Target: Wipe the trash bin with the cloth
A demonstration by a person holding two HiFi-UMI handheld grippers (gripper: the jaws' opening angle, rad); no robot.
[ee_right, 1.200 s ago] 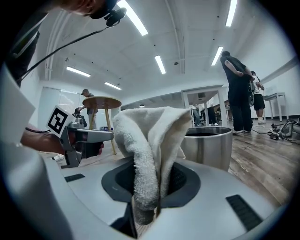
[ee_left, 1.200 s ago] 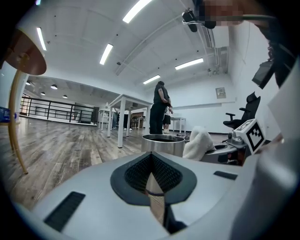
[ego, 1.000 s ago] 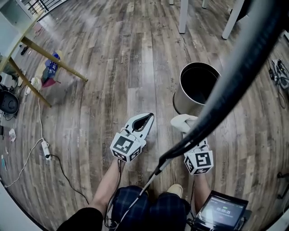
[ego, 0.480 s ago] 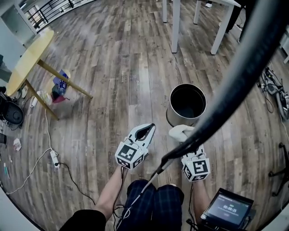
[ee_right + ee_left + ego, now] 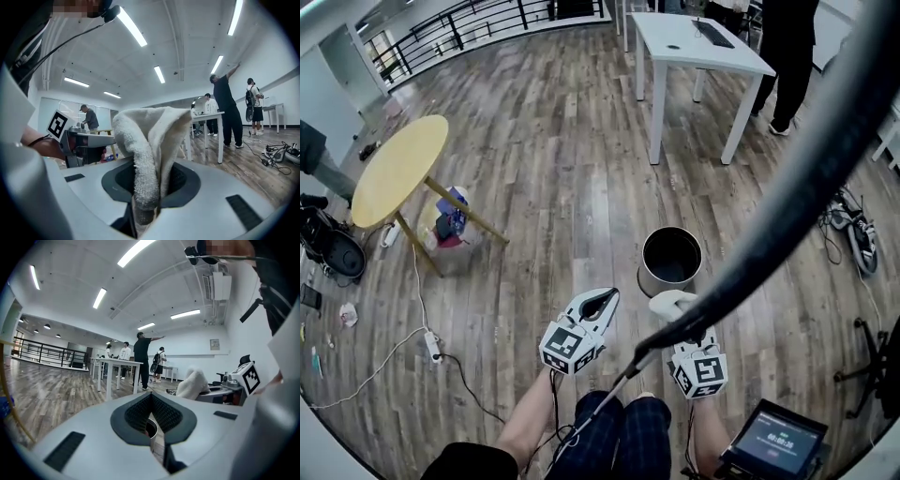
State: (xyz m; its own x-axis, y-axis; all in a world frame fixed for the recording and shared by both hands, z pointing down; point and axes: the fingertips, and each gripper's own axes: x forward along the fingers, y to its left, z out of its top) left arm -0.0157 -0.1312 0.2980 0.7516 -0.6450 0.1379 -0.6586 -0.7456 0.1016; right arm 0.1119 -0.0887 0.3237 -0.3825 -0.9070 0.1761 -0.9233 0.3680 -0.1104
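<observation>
A grey-brown plank floor [image 5: 534, 141] runs across a wide, bright room under strip lights.

In the right gripper view we see the right gripper [image 5: 149, 197] with its jaws clenched on the cloth [image 5: 150, 136], a thick off-white terry fold that stands up in a soft hump above the dark ribbed pads. The left gripper [image 5: 605, 298] has its jaws pressed together at the tips with nothing between them.

The trash bin [image 5: 670, 261] stands upright on the floor just ahead of the cloth, apart from it: a round metal cylinder with a shiny wall and a dark inside. The left gripper hangs on the near left of the bin.

Well to the left of the bin is a round yellow table [image 5: 398, 169] on slanted legs, and beyond the bin a white table [image 5: 698, 42] with a person in dark clothes [image 5: 787, 56] beside it. A thick black cable [image 5: 787, 187] cuts across our head view to the right of the bin and covers part of the right gripper. A small screen [image 5: 773, 445] sits at the near right.
</observation>
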